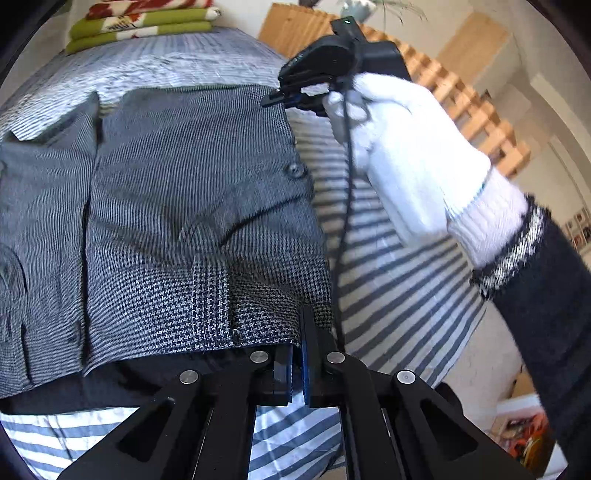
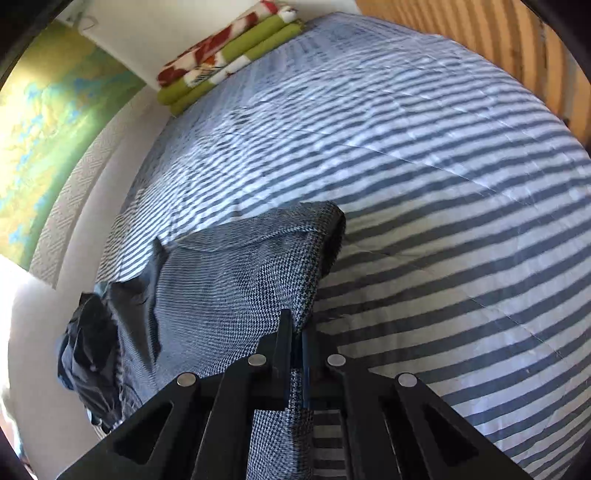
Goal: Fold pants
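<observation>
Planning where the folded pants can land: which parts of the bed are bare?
Bare striped bedding runs right of the pants, out to the wooden slats, and beyond them up to the folded blanket. Crowded: the pants' near right edge, where the left gripper and right gripper pinch cloth.

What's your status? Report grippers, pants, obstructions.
Left gripper and right gripper shut on pants. Pants flat on striped bed. Nothing obstructing.

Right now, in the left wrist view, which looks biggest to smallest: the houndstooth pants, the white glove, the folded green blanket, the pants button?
1. Houndstooth pants
2. White glove, though it looks bigger for being near the camera
3. Folded green blanket, far off, so shrunken
4. Pants button
</observation>
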A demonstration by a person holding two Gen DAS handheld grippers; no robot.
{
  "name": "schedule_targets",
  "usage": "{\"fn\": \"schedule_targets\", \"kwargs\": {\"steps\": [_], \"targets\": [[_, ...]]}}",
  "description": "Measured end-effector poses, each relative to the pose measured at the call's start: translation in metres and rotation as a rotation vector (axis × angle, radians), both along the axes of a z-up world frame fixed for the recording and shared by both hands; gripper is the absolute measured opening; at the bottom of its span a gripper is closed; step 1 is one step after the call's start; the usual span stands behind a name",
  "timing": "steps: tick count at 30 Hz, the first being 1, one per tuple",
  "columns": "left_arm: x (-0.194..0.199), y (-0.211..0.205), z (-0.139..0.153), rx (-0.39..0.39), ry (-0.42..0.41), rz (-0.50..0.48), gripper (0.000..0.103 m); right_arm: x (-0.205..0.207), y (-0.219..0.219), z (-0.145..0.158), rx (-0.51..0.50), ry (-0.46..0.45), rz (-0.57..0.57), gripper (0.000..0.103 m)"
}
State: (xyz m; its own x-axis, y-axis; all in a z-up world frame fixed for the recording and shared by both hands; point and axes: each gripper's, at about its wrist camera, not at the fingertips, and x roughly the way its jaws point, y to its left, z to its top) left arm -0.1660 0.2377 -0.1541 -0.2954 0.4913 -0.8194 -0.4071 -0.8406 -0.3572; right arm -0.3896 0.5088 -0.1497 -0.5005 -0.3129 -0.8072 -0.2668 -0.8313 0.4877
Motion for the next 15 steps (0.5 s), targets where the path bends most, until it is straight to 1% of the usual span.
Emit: {"fn": "schedule_targets", "kwargs": {"steps": [2,3,4,5,6,8,9,10,11,12,13,15], "targets": [[0.003,0.015,-0.014,-0.043,-0.031,-0.044,0.004,0.001,0.007,-0.020,0.015,-0.048,-0.023,0.004],[0.004,0.017,-0.020,-0.056,-0.060,-0.059,0.008,0.001,0.008,-0.028,0.009,-0.068,-0.021,0.007],[0.005,0.015,-0.022,-0.051,-0.084,-0.065,0.010,0.003,0.007,-0.032,0.003,-0.091,-0.014,0.010],[0.009,0.008,-0.020,-0.039,-0.094,-0.073,0.014,0.006,0.008,-0.033,0.010,-0.100,-0.013,0.010],[0.014,0.000,-0.015,-0.042,-0.080,-0.081,0.017,0.009,0.008,-0.030,0.025,-0.097,-0.014,0.012],[0.029,-0.030,0.002,-0.087,-0.001,-0.071,0.019,0.020,0.008,-0.014,0.104,-0.076,-0.025,0.016],[0.037,-0.046,0.008,-0.109,0.031,-0.050,0.024,0.026,0.007,-0.004,0.141,-0.062,-0.018,0.016],[0.044,-0.066,0.015,-0.131,0.054,-0.012,0.028,0.034,0.005,0.007,0.159,-0.048,0.004,0.016],[0.047,-0.088,0.020,-0.152,0.067,0.038,0.039,0.039,0.002,0.016,0.160,-0.034,0.026,0.016],[0.051,-0.117,0.024,-0.175,0.076,0.109,0.049,0.047,-0.004,0.028,0.152,-0.015,0.061,0.016],[0.053,-0.142,0.028,-0.196,0.079,0.189,0.053,0.053,-0.009,0.037,0.143,-0.003,0.091,0.016],[0.054,-0.198,0.026,-0.230,0.053,0.332,0.066,0.063,-0.032,0.057,0.128,0.020,0.168,0.017]]}}
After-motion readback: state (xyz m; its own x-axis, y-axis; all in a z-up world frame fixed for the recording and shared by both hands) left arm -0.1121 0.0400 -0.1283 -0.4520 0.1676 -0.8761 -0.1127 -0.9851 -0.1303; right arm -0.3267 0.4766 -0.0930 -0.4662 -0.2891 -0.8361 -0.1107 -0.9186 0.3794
